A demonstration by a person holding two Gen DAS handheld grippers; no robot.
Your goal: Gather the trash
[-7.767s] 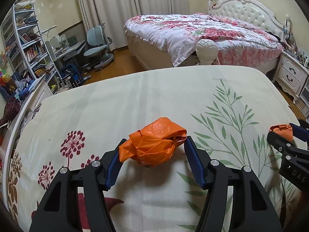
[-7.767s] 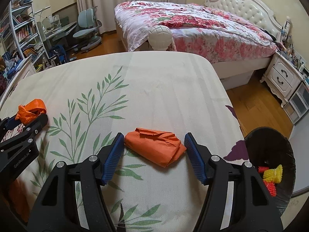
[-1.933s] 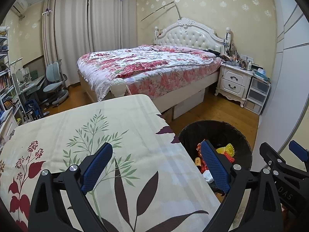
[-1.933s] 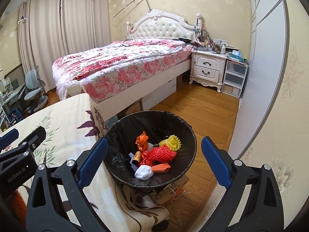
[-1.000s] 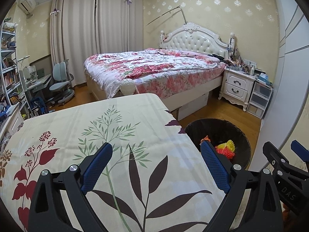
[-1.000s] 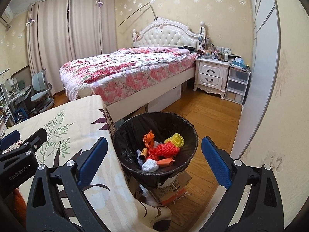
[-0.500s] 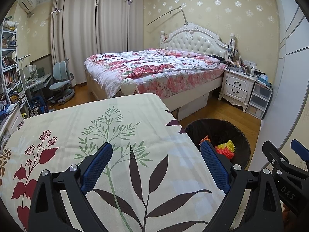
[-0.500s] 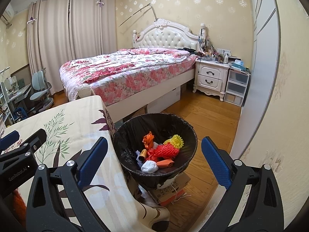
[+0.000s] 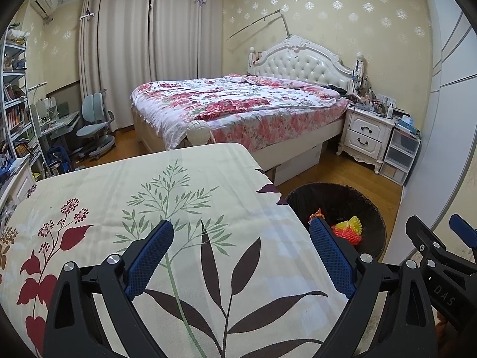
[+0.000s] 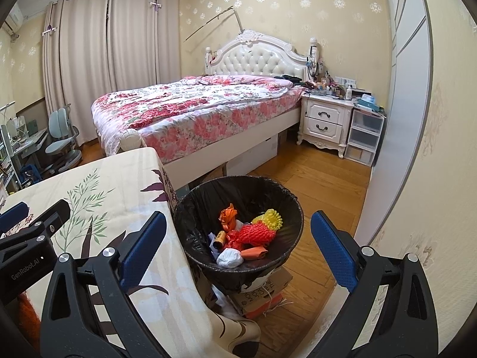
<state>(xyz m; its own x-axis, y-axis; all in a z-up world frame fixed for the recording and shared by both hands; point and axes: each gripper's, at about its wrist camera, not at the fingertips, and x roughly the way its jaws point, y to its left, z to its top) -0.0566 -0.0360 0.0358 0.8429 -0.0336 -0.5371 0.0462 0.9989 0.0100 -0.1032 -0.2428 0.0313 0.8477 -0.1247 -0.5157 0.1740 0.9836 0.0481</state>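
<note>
A black-lined trash bin (image 10: pixel 190 208) stands on the floor beside the cloth-covered table (image 9: pixel 125 185). It holds orange bags (image 10: pixel 228 213), a red net (image 10: pixel 253 234), a yellow net (image 10: pixel 269 217) and a white wad (image 10: pixel 229 258). My right gripper (image 10: pixel 238 246) is open and empty, held above and in front of the bin. My left gripper (image 9: pixel 240 250) is open and empty over the table's right part, with the bin (image 9: pixel 369 208) to its right. The right gripper's fingers (image 9: pixel 460 232) show at the left wrist view's right edge.
A flowered bed (image 10: pixel 190 104) stands behind the table. A white nightstand (image 10: pixel 325 122) and plastic drawers (image 10: pixel 365 137) line the far wall. A cardboard box (image 10: pixel 262 292) lies under the bin. A desk chair (image 9: pixel 95 131) and shelves (image 9: pixel 15 104) are at left.
Both grippers held orange bags on the table 7.8 s ago; those now lie in the bin. In the last second both views have barely shifted.
</note>
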